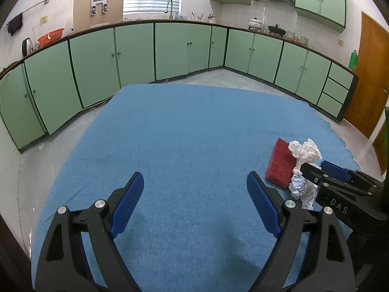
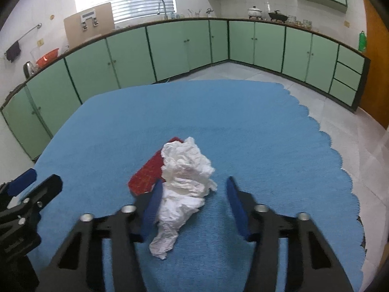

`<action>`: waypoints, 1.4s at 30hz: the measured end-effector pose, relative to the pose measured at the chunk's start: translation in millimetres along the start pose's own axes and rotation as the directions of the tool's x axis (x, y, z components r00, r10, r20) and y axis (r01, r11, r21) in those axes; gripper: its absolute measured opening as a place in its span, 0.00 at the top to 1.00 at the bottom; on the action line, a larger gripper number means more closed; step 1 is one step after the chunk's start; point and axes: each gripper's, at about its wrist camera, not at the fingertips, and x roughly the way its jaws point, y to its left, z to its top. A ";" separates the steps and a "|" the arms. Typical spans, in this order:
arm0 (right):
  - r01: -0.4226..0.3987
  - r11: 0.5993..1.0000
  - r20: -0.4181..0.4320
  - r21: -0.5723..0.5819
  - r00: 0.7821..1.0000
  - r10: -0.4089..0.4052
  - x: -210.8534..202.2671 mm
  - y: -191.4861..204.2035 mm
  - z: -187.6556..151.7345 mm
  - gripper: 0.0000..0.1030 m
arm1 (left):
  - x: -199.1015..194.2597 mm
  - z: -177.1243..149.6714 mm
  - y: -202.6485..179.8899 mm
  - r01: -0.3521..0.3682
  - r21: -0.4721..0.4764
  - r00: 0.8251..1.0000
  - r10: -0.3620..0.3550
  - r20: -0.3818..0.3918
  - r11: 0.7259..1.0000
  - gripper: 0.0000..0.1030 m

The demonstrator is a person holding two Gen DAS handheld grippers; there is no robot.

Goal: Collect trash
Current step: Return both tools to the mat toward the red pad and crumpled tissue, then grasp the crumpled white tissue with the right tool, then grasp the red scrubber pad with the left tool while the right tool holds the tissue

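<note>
On the blue cloth (image 1: 184, 131), the left gripper (image 1: 194, 202) hangs with its 2 blue pads spread wide over bare fabric, left of the crumpled white tissue (image 2: 184, 185). The tissue lies on the cloth, overlapping the right edge of a red sponge (image 2: 148, 172). The right gripper (image 2: 192, 209) straddles the tissue, left pad touching it, right pad apart.
</note>
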 end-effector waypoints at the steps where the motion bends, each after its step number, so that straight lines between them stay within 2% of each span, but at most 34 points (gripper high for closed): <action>1: -0.010 1.000 -0.003 0.001 1.000 0.010 0.7 -0.7 0.0 0.70 | 0.0 -1.1 -1.0 0.000 0.000 1.000 0.000 -0.001 1.000 0.19; 2: -0.019 1.000 -0.005 0.002 1.000 0.019 0.5 -0.7 -0.4 0.77 | 1.3 -0.7 2.2 0.003 0.001 1.000 -0.003 -0.004 1.000 0.18; 4: -0.025 1.000 -0.001 -0.001 1.000 0.025 -1.1 -0.5 -0.7 0.82 | 1.7 -1.2 1.5 0.005 0.002 1.000 -0.005 -0.006 1.000 0.18; 8: -0.040 0.999 0.007 -0.003 0.999 0.040 -5.0 -2.7 -1.4 0.89 | 2.7 -1.2 -2.9 0.012 0.007 1.000 -0.012 -0.010 1.000 0.18; 15: -0.050 0.998 0.033 0.050 0.998 0.049 -20.7 -24.3 2.7 0.90 | 5.5 -0.1 -19.5 0.035 0.025 0.999 -0.035 -0.014 0.999 0.18; 23: -0.015 0.995 0.047 0.095 0.999 0.011 -31.5 -59.3 7.7 0.90 | 16.9 1.6 -50.8 0.078 0.059 0.997 -0.076 -0.022 0.995 0.18; 32: 0.018 0.991 0.036 0.129 0.999 -0.022 -28.0 -88.0 7.3 0.90 | 54.3 7.1 -85.0 0.131 0.092 0.987 -0.121 -0.105 0.987 0.19; 37: 0.014 0.991 0.031 0.134 0.999 -0.018 -25.1 -91.4 6.5 0.90 | 71.2 10.1 -96.0 0.150 0.110 0.978 -0.131 -0.159 0.983 0.27; 39: 0.011 0.991 0.029 0.133 0.999 -0.015 -23.8 -91.4 6.5 0.90 | 79.7 8.7 -100.1 0.156 0.115 0.971 -0.131 -0.198 0.981 0.38; 40: 0.010 0.991 0.027 0.131 1.000 -0.014 -23.0 -89.2 6.6 0.90 | 81.6 9.2 -100.7 0.149 0.120 0.972 -0.122 -0.203 0.982 0.39; 42: 0.006 0.992 0.021 0.129 1.000 -0.009 -20.7 -89.1 5.7 0.90 | 81.7 10.7 -104.1 0.153 0.128 0.973 -0.127 -0.194 0.980 0.53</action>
